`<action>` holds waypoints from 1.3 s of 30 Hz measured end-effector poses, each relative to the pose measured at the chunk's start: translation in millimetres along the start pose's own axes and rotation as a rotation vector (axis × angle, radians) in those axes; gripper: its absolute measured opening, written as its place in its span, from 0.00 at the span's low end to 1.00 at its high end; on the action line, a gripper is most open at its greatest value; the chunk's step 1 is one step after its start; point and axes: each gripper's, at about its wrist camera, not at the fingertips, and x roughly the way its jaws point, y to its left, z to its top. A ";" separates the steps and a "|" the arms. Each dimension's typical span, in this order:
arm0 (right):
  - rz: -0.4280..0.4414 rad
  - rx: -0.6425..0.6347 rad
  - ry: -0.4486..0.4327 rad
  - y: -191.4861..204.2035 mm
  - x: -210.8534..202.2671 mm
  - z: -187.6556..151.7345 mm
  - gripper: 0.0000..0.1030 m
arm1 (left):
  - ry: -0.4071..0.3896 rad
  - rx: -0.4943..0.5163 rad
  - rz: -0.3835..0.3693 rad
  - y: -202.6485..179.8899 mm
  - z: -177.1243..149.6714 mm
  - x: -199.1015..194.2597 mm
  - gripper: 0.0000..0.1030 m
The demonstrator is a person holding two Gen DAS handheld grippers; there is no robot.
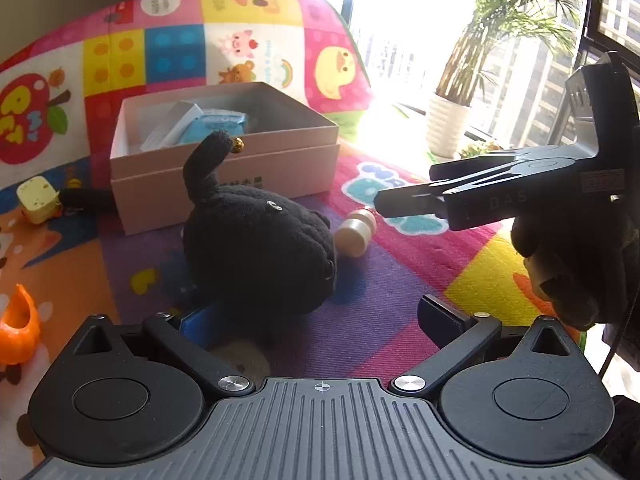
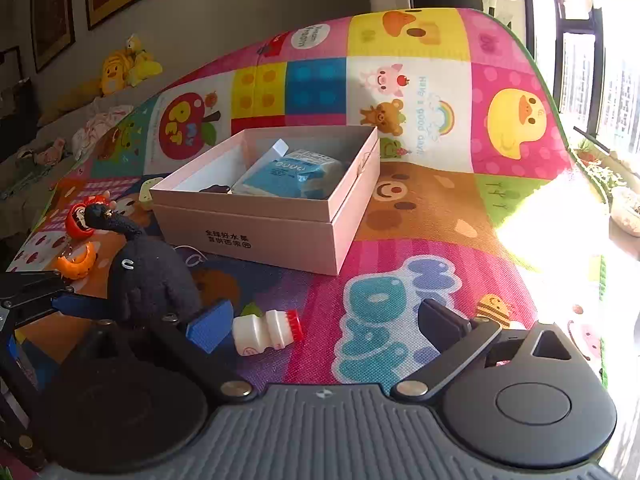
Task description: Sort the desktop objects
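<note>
Two grippers are wide apart and hold nothing. The left gripper (image 1: 320, 320) is near the black plush cat (image 1: 256, 248); it should slide both fingers around its fat body, then squeeze. The right gripper (image 2: 324, 328) is by the small white bottle (image 2: 266, 332). The pink box (image 2: 280, 204) on the play mat (image 2: 420, 268) holds a blue packet (image 2: 280, 176).

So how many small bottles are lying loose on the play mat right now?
1. A small white bottle with a red cap lies on its side on the mat, just right of the black plush toy and in front of the pink box. Others may be hidden behind the plush or box.
</note>
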 end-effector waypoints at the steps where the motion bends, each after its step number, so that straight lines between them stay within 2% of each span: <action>1: 0.014 -0.007 0.013 3.1 4.2 -0.1 0.83 | 0.004 -0.001 -0.007 -1.2 -1.6 -1.5 1.00; 2: 0.026 -0.009 0.033 6.9 10.4 0.6 0.73 | 0.005 0.002 -0.007 -2.2 -3.3 -3.3 1.00; 6: 0.043 -0.018 0.087 14.8 27.8 -0.3 0.54 | 0.006 0.032 0.065 -1.3 -8.0 -11.0 1.00; 8: 0.028 -0.034 0.082 18.5 28.4 -1.4 0.44 | -0.007 0.033 0.116 2.7 -6.2 -14.2 1.00; 14: 0.002 -0.035 0.073 18.8 11.3 -0.9 0.42 | -0.066 0.060 0.205 10.2 11.8 -0.3 1.00; 20: -0.040 -0.069 0.079 19.3 -11.3 -4.2 0.42 | -0.060 0.089 0.214 4.4 21.8 26.6 1.00; 22: -0.044 -0.071 0.098 19.7 -15.0 -5.9 0.42 | -0.068 0.087 0.232 1.3 21.9 26.2 0.96; 23: -0.039 -0.070 0.112 20.2 -15.9 -6.5 0.42 | -0.069 0.086 0.242 0.3 21.7 25.1 0.89; 27: -0.013 -0.082 0.126 23.9 -25.0 -3.0 0.42 | -0.075 0.078 0.236 -0.9 21.5 13.1 0.88; 30: -0.016 -0.093 0.025 23.1 -46.6 21.5 0.42 | -0.152 0.100 0.228 -1.1 40.2 -10.9 0.88; 33: -0.011 -0.068 -0.139 18.6 -75.5 57.7 0.42 | -0.309 0.125 0.300 2.6 77.5 -37.3 0.88; 35: -0.014 -0.057 -0.222 16.7 -87.1 73.8 0.42 | -0.384 0.121 0.346 8.4 103.8 -42.4 0.89; 37: -0.029 -0.042 -0.281 14.0 -92.5 85.0 0.42 | -0.398 0.090 0.347 16.0 128.4 -32.2 0.88; 39: -0.031 -0.016 -0.299 9.2 -93.0 89.1 0.42 | -0.370 0.052 0.299 22.0 146.2 -13.2 0.88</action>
